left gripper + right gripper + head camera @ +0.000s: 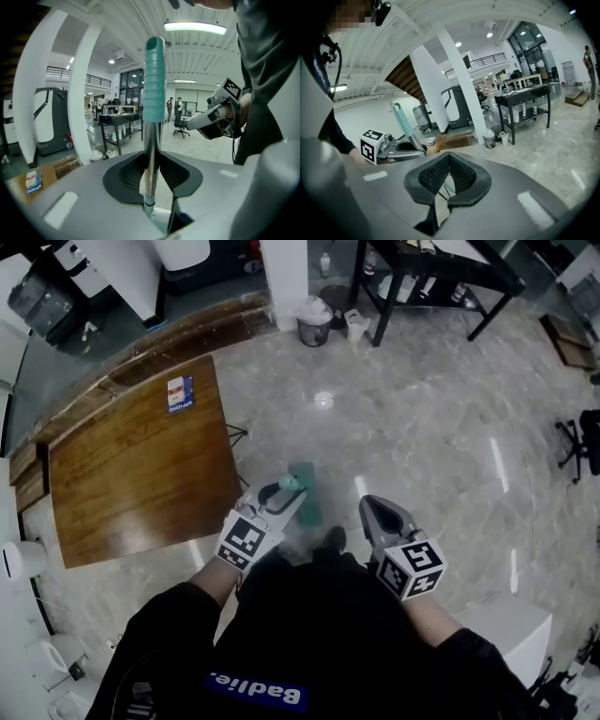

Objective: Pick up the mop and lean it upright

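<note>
Teal-handled mop [154,79], steel pole clamped in left gripper [151,160], just right of wooden table [141,465]; right gripper [449,163], jaws closed on nothing, farther right of table.

The person wears a black top [309,634] with short black sleeves [169,610]; a narrow blue strip [255,692] with white lettering runs across the chest. A dark shoe [333,540] shows just beyond the top's edge.

The left tool [284,491] and the right tool [368,506] are alike - smooth grey shells, broad at the back and tapering to the tips. Behind each sits a white cube [244,538] printed with black square markers.

Up close, the gripping pads [131,176] are black rubber with a fine ribbed grid, set in a dark rounded surround. Pale rectangular patches [532,204] mark the grey shell on either side. A thin black cable [234,147] hangs beside the right tool.
</note>
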A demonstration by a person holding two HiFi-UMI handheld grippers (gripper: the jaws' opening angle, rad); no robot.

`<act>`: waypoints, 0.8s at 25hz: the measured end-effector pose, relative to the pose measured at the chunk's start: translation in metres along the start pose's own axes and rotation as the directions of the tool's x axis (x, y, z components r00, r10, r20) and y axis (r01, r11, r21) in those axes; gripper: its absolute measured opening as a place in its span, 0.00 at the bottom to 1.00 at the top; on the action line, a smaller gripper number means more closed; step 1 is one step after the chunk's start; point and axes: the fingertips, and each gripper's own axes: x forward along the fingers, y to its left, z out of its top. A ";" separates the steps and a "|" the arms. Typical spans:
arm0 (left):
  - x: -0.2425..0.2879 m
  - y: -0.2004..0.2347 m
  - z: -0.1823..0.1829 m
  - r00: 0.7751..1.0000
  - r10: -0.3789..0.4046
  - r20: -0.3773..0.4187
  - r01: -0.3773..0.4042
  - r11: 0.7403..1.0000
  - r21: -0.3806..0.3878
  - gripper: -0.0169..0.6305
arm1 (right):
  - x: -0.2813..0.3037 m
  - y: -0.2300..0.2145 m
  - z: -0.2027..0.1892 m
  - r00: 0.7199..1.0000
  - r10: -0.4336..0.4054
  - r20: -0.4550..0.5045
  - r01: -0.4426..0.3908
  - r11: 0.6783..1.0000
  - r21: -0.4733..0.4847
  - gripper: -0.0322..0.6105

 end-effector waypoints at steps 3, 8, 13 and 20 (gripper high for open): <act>0.008 0.012 -0.005 0.999 0.031 -0.013 -0.031 0.999 -0.012 0.21 | 0.010 -0.006 0.000 0.999 0.036 -0.030 -0.037 0.999 -0.014 0.05; 0.018 0.027 -0.019 0.998 0.039 -0.053 -0.039 0.999 -0.007 0.21 | 0.015 -0.010 0.000 0.998 0.046 -0.048 -0.047 0.998 -0.028 0.05; 0.024 0.036 -0.044 0.993 0.013 -0.118 -0.012 1.000 0.011 0.21 | 0.009 -0.008 -0.003 0.999 0.012 -0.050 -0.014 0.999 -0.030 0.05; 0.009 0.057 -0.096 0.975 0.005 -0.221 -0.007 1.000 -0.008 0.21 | -0.002 -0.002 -0.007 0.997 -0.065 -0.035 0.064 0.998 -0.015 0.05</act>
